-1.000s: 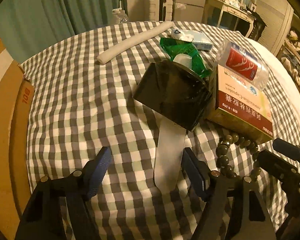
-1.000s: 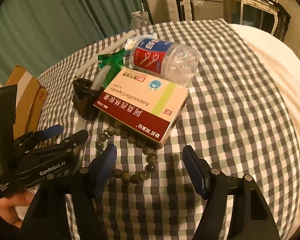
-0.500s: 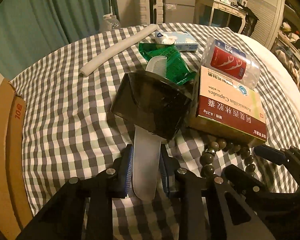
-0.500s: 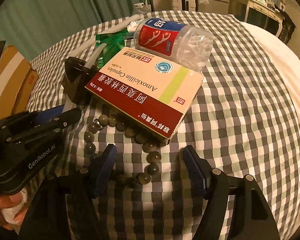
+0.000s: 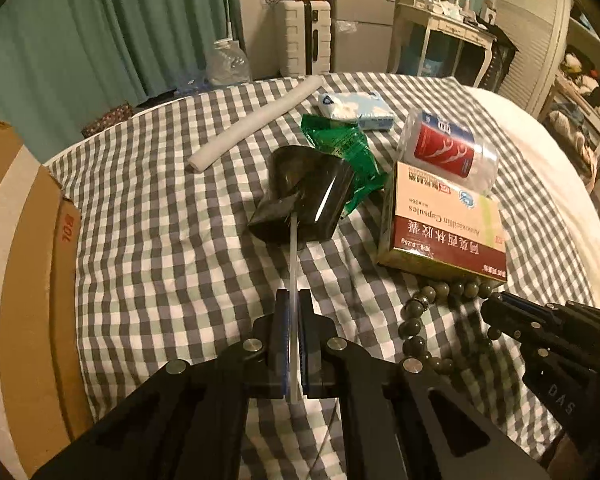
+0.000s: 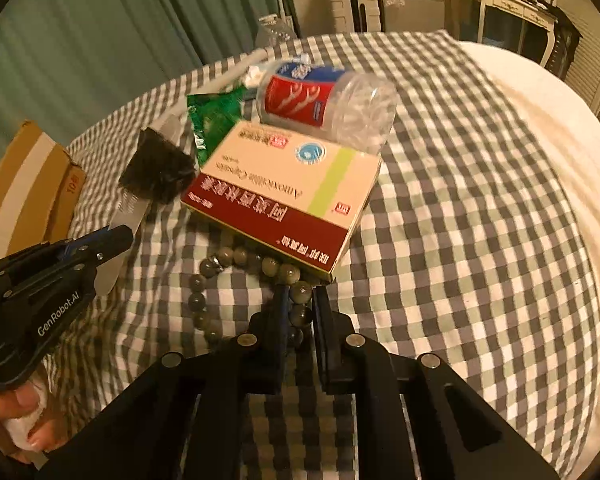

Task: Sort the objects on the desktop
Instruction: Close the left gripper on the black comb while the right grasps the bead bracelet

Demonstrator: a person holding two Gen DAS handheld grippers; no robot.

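My left gripper (image 5: 294, 300) is shut on the handle of a white comb (image 5: 293, 256), seen edge-on, whose far end sticks into a tipped black container (image 5: 304, 196). In the right wrist view the left gripper (image 6: 114, 240) holds the comb (image 6: 128, 208) flat, below the black container (image 6: 156, 168). My right gripper (image 6: 300, 292) is shut on a dark bead bracelet (image 6: 228, 258) lying against a red-and-cream medicine box (image 6: 284, 200). In the left wrist view, the right gripper (image 5: 500, 308) sits by the bracelet (image 5: 416, 320) and the box (image 5: 448, 224).
A clear jar with a red label (image 5: 448, 148) leans on the medicine box. A green packet (image 5: 340, 148), a blue tissue pack (image 5: 356, 106) and a white foam tube (image 5: 256, 124) lie farther back on the checked cloth (image 5: 160, 240). A cardboard box (image 5: 20, 260) stands at the left edge.
Both grippers went from open to shut. The left closed on the comb handle, rose a little and the comb turned on edge, tipping the black container. The right closed on the beads.
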